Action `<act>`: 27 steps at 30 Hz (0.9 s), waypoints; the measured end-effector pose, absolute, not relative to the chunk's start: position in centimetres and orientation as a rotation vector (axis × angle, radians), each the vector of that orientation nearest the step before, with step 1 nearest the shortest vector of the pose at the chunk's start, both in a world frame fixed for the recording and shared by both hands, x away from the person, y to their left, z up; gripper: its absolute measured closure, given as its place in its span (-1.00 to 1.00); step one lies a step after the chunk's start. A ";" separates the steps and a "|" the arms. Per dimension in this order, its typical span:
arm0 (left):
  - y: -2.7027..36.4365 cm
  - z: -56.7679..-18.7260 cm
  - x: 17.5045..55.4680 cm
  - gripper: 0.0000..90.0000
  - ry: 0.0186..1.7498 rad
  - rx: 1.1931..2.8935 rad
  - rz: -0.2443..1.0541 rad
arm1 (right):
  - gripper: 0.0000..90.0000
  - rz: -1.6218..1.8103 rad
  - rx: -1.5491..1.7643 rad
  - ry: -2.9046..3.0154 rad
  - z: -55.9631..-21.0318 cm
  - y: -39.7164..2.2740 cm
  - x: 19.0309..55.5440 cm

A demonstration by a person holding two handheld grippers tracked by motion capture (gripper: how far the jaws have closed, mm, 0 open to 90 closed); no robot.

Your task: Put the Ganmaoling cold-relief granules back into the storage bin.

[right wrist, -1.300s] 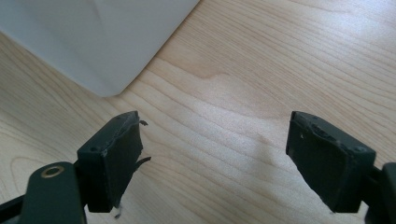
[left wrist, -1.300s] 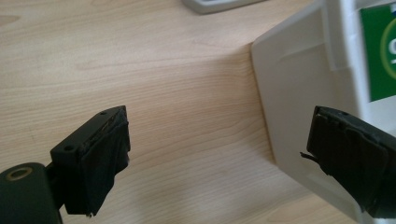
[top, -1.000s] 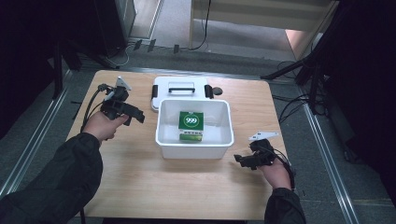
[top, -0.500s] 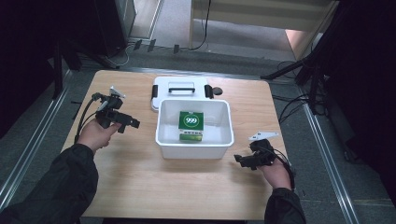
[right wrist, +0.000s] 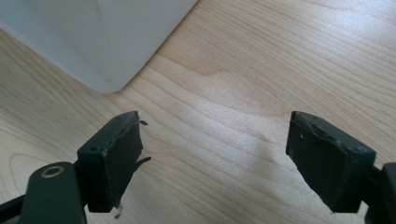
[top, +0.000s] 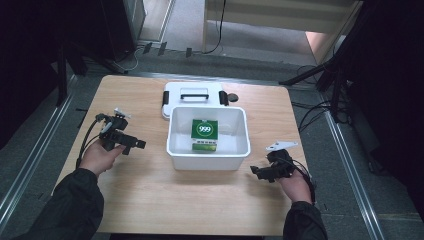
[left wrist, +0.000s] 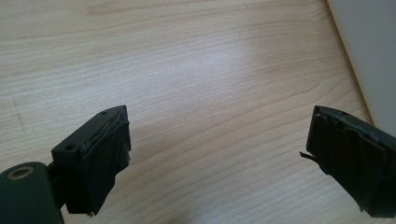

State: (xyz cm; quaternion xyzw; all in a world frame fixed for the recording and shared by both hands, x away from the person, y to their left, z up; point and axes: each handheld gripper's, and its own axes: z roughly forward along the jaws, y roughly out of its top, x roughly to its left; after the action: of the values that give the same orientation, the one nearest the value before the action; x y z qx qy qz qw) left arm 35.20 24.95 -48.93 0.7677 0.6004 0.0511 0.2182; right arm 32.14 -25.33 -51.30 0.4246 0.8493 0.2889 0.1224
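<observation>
The fingers point(left wrist: 100, 163) of the left gripper point(top: 125, 141) are standing wide apart and holding nothing, with bare light wooden table point(left wrist: 196, 70) showing between them and a white wall at the upper right edge of the left gripper view. The fingers point(right wrist: 114, 161) of the right gripper point(top: 265, 172) are likewise spread wide and empty, pointing at the grain of the table just short of a rounded white corner. Moving outward, both grippers are resting low over the table on either side of the open white rectangular plastic box point(top: 209, 159), the left one near its left wall, the right one near its front right corner, neither touching it. Inside the box a green carton printed 999 point(top: 204, 134) is lying flat on the bottom. Behind the box, touching or just beside its far rim, the white lid with a black handle and black side clips point(top: 192, 96) is lying on the table. Judging by this, the carton is already packed and the box is waiting for its lid, so lifting the lid, seating it and closing the clips look like the steps left.
</observation>
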 end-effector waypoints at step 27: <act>25.6 -49.7 33.7 -0.84 1.644 2.115 0.202 | -0.59 0.854 1.200 2.505 -51.4 -24.6 32.4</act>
State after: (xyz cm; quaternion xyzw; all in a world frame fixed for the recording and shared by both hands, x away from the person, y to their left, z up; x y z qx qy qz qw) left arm 33.74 25.64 -49.67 0.7670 0.5963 0.0731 0.2256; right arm 32.41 -24.64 -51.37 0.4101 0.8561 0.2918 0.1178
